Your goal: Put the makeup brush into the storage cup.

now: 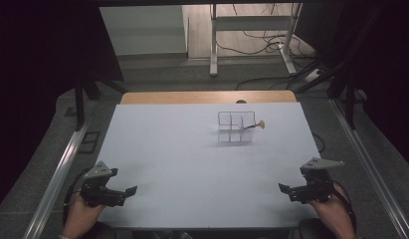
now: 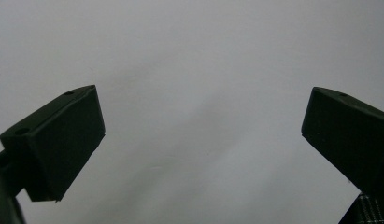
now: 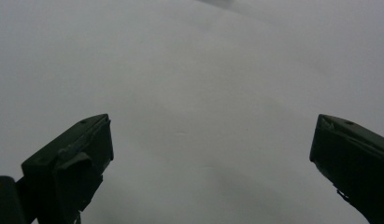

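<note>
A: That clear divided box (image 1: 235, 127) looks light, stiff and probably slippery; I'd pinch a thin wall. The small brush (image 1: 255, 126) leaning in it looks featherlight.

B: Where?

A: Far right of the table (image 1: 157, 149). Left gripper (image 1: 126, 193) and right gripper (image 1: 285, 190) rest near the front edge, jaws spread, holding nothing.

- Pale grey-white rectangular table (image 1: 167, 164), a light wooden strip along its far edge.
- Clear four-compartment organiser (image 1: 235, 127) stands near the far edge, right of centre.
</note>
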A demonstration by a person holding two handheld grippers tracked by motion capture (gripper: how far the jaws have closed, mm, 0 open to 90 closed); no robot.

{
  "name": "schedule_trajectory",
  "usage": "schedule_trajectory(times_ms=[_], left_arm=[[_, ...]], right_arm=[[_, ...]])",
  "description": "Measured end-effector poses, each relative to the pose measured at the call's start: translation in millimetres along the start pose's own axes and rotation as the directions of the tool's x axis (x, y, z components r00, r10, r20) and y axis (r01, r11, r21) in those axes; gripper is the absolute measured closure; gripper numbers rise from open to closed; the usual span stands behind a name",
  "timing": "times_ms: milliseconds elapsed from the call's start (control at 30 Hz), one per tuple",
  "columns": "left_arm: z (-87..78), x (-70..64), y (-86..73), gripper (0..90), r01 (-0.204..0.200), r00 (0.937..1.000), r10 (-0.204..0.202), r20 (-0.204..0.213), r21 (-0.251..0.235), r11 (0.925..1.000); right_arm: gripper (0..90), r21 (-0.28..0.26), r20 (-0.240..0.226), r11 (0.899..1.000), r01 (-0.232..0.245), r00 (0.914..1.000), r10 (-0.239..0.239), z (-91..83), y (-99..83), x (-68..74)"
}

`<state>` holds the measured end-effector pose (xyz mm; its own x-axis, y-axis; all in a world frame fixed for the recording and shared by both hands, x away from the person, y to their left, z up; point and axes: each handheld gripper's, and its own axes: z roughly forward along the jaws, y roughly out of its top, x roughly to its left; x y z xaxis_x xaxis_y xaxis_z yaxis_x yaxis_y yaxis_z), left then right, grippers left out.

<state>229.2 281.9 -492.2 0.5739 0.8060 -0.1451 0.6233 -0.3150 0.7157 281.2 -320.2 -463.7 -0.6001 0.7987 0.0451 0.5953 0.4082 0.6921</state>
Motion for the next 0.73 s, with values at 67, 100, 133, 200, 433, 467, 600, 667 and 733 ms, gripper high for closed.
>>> schedule_trajectory(times_ms=[67, 100, 133, 200, 433, 467, 600, 667, 733], left_arm=[[0.1, 0.1, 0.0, 0.0, -0.003, 1.0, 0.003, 0.0, 0.001, 1.0], [0.1, 0.1, 0.0, 0.0, -0.003, 1.0, 0.003, 0.0, 0.001, 1.0], [0.0, 0.0, 0.0, 0.0, -0.001, 1.0, 0.001, -0.001, 0.001, 1.0], [0.1, 0.1, -0.1, 0.0, 0.0, 1.0, 0.0, -0.001, 0.001, 1.0], [0.3, 0.1, -0.3, 0.0, -0.001, 1.0, 0.001, 0.0, 0.002, 1.0], [0.3, 0.1, -0.3, 0.0, -0.001, 1.0, 0.001, 0.0, 0.002, 1.0], [0.2, 0.2, -0.3, 0.0, 0.0, 1.0, 0.0, 0.0, 0.001, 1.0], [0.3, 0.2, 0.8, 0.0, -0.003, 1.0, 0.003, -0.001, -0.001, 1.0], [0.7, 0.2, 0.9, 0.0, -0.004, 1.0, 0.004, 0.0, -0.001, 1.0]], right_arm=[[0.0, -0.008, 0.003, 1.0, -0.003, 1.0, 0.003, -1.9, -0.8, -0.8], [0.0, -0.008, 0.003, 1.0, -0.003, 1.0, 0.003, -1.9, -0.8, -0.8], [0.0, -0.009, 0.009, 1.0, -0.004, 1.0, 0.004, -3.3, -1.8, -1.2], [0.0, -0.013, 0.01, 1.0, -0.007, 0.9999, 0.007, -4.6, -2.7, -1.8], [0.0, -0.018, 0.013, 1.0, -0.023, 0.9996, 0.023, -7.9, -5.3, -4.3], [0.0, -0.018, 0.013, 1.0, -0.025, 0.9996, 0.025, -8.1, -5.8, -4.9], [0.0, -0.015, 0.013, 0.999, -0.028, 0.9995, 0.028, -8.6, -6.4, -5.1], [0.0, -0.01, 0.016, 1.0, -0.019, 0.9997, 0.019, -8.1, -6.4, -5.4], [0.0, -0.01, 0.014, 1.0, -0.02, 0.9997, 0.02, -7.7, -6.5, -5.5]])
